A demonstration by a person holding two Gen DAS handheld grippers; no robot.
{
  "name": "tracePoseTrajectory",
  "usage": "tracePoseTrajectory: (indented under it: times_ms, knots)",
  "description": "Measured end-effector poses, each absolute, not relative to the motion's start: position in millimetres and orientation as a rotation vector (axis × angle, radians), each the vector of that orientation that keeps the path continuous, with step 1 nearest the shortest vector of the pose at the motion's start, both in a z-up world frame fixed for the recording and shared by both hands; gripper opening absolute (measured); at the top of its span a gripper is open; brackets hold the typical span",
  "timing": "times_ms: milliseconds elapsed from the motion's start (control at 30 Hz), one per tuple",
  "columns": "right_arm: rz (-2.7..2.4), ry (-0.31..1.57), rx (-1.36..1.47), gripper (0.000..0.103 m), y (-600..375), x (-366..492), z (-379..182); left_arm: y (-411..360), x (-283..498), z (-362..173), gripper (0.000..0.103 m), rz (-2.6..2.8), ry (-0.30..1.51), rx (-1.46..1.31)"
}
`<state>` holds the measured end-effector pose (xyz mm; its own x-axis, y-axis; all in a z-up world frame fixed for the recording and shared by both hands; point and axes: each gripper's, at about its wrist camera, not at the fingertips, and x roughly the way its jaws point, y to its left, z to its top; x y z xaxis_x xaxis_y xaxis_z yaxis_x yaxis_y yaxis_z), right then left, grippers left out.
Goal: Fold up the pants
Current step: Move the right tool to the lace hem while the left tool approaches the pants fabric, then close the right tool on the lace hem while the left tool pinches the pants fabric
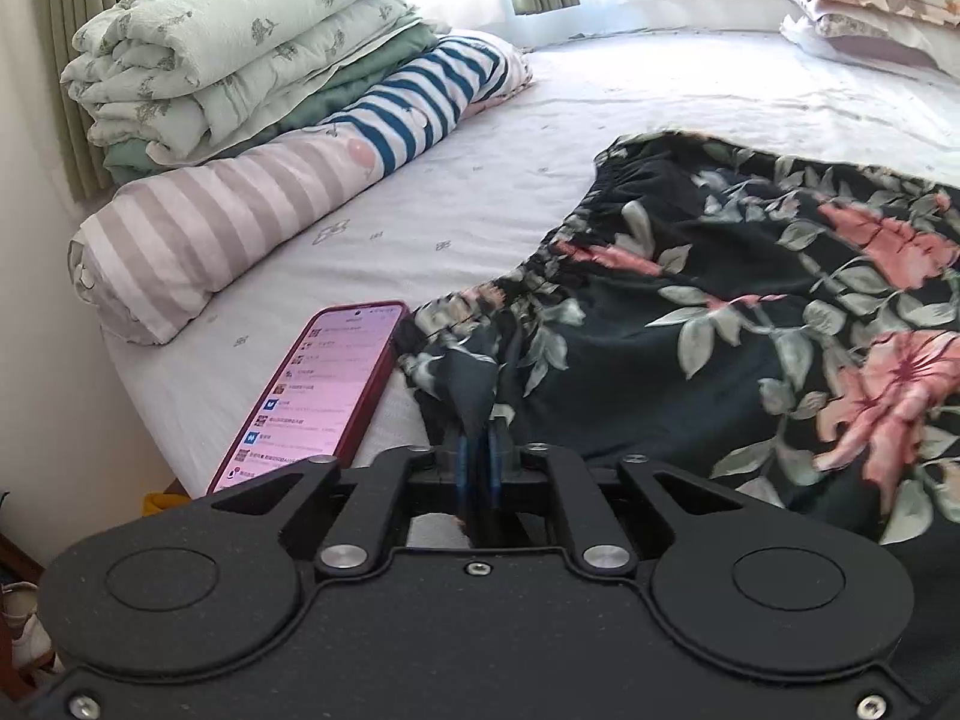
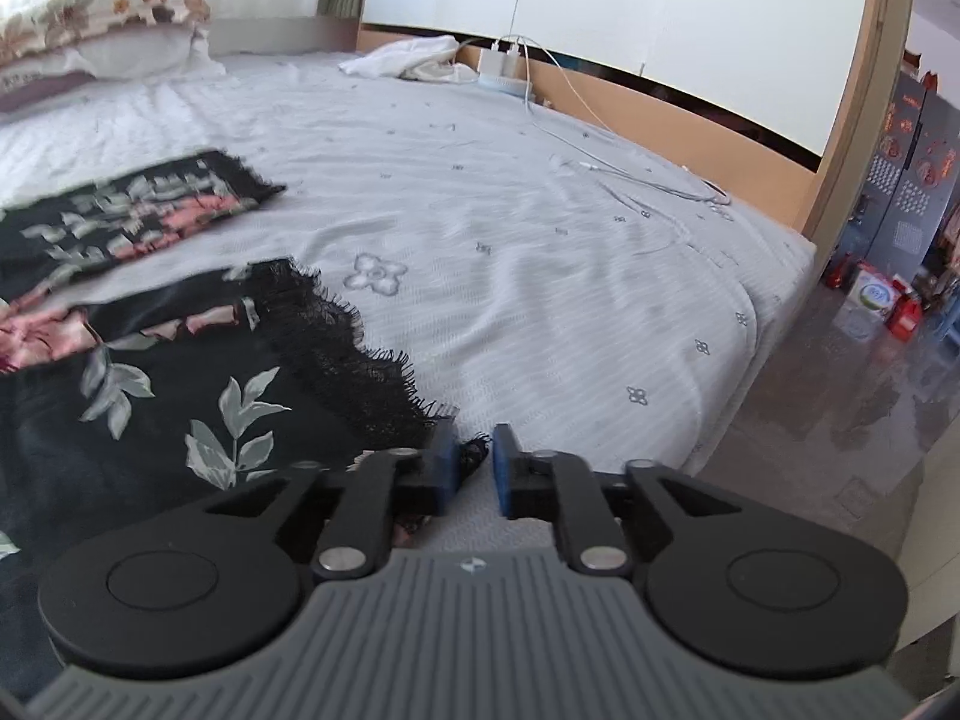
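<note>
Pants flat on the bed, first fold not yet made

The floral pants lie spread across the bed, both legs apart and unfolded, a phone beside the waistband. The left gripper is pinched narrow on the waistband corner. The right gripper sits at the near leg's lace hem, half open, with a wisp of fringe between the pads but not squeezed. I'd say only the grasping has begun; every fold is still to do.
</note>
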<state>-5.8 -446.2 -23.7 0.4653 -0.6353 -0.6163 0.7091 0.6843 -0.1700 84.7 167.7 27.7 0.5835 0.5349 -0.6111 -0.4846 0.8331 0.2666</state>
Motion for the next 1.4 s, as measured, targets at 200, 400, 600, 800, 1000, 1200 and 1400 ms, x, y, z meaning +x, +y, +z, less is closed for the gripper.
tracePoseTrajectory:
  times_ms: [200, 400, 600, 800, 1000, 1200, 1400]
  knots:
    - [-0.736, 0.634, 0.173, 0.069, -439, -13, 12, 133, 85, 69, 0.050, 0.505, 0.637, 0.194]
    - [-0.608, 0.556, 0.222, 0.080, -431, 18, 61, 120, 128, 111, 0.065, 0.363, 0.652, 0.112]
    - [-0.532, 0.576, 0.247, 0.084, -430, 77, 89, 125, 196, 125, 0.074, 0.360, 0.710, 0.051]
    - [-0.525, 0.643, 0.291, 0.084, -436, 150, 91, 141, 272, 125, 0.082, 0.362, 0.765, -0.025]
    - [-0.524, 0.689, 0.378, 0.084, -445, 219, 75, 179, 337, 101, 0.082, 0.405, 0.807, -0.226]
    - [-0.534, 0.724, 0.420, 0.084, -450, 286, 56, 201, 393, 60, 0.082, 0.481, 0.871, -0.279]
    - [-0.554, 0.770, 0.432, 0.085, -453, 343, 31, 208, 436, 34, 0.082, 0.525, 0.897, -0.248]
